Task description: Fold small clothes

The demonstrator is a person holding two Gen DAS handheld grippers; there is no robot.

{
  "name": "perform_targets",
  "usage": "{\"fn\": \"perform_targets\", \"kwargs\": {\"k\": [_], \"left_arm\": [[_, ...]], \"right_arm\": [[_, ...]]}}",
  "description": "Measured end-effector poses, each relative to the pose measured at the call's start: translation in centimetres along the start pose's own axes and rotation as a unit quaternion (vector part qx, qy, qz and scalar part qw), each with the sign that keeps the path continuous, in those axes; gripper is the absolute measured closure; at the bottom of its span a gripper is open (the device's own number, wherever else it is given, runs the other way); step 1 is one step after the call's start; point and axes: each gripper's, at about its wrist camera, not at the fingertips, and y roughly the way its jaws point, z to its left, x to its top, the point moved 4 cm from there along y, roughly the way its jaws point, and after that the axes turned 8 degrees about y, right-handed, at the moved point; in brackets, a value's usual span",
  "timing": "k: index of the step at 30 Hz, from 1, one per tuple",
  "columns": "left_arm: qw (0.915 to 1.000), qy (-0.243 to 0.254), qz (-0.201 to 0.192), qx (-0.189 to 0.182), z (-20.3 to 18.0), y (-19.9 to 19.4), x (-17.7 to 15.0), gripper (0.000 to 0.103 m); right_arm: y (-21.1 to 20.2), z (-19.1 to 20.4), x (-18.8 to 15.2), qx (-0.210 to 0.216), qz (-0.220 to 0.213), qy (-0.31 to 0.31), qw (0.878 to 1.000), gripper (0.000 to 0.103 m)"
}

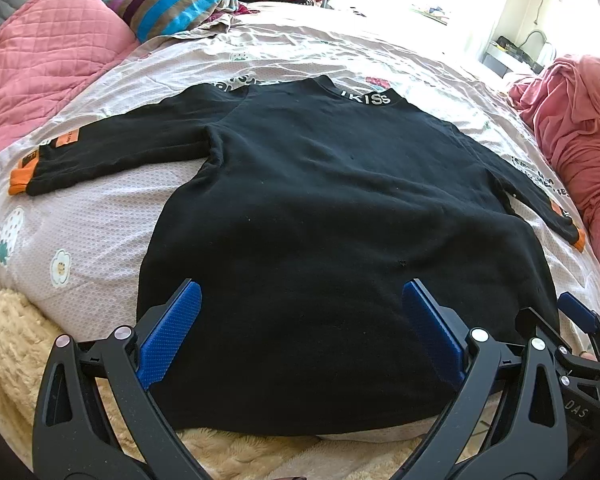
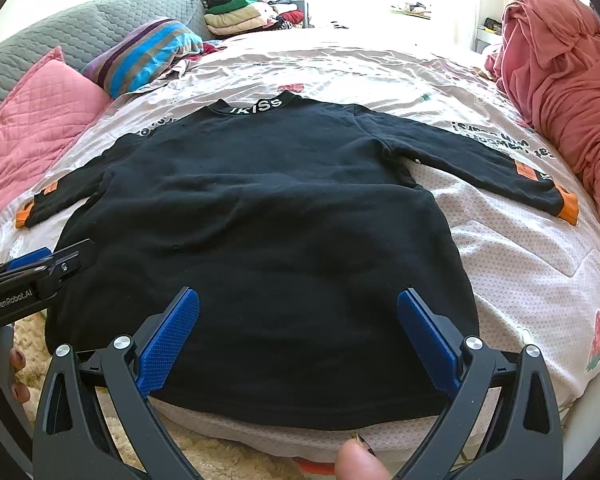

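A small black sweatshirt (image 1: pixel 320 220) with orange cuffs and a white-lettered collar lies flat on the bed, back up, sleeves spread to both sides; it also shows in the right wrist view (image 2: pixel 260 220). My left gripper (image 1: pixel 300 300) is open, its blue pads over the hem's left part. My right gripper (image 2: pixel 298 304) is open over the hem's right part. Neither holds anything. The right gripper shows at the left wrist view's right edge (image 1: pixel 580 328), and the left gripper at the right wrist view's left edge (image 2: pixel 40 268).
The bed has a pale flowered sheet (image 1: pixel 100 232). Pink quilted pillow (image 1: pixel 40 64) and striped pillow (image 1: pixel 176 0) lie at the far left. A pink blanket heap (image 2: pixel 560 80) lies on the right. Stacked clothes (image 2: pixel 244 12) sit behind. A cream fluffy rug (image 1: pixel 16 352) lies below.
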Motion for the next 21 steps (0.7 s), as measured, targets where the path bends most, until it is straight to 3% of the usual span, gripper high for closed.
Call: {"fn": "perform_targets", "kwargs": {"k": [21], "left_arm": [[1.0000,-0.001,-0.004,0.002,0.38,-0.24,0.28,0.008]], "right_arm": [[0.04,0.31,-0.08,0.004,0.000,-0.001,1.000,0.004]]}}
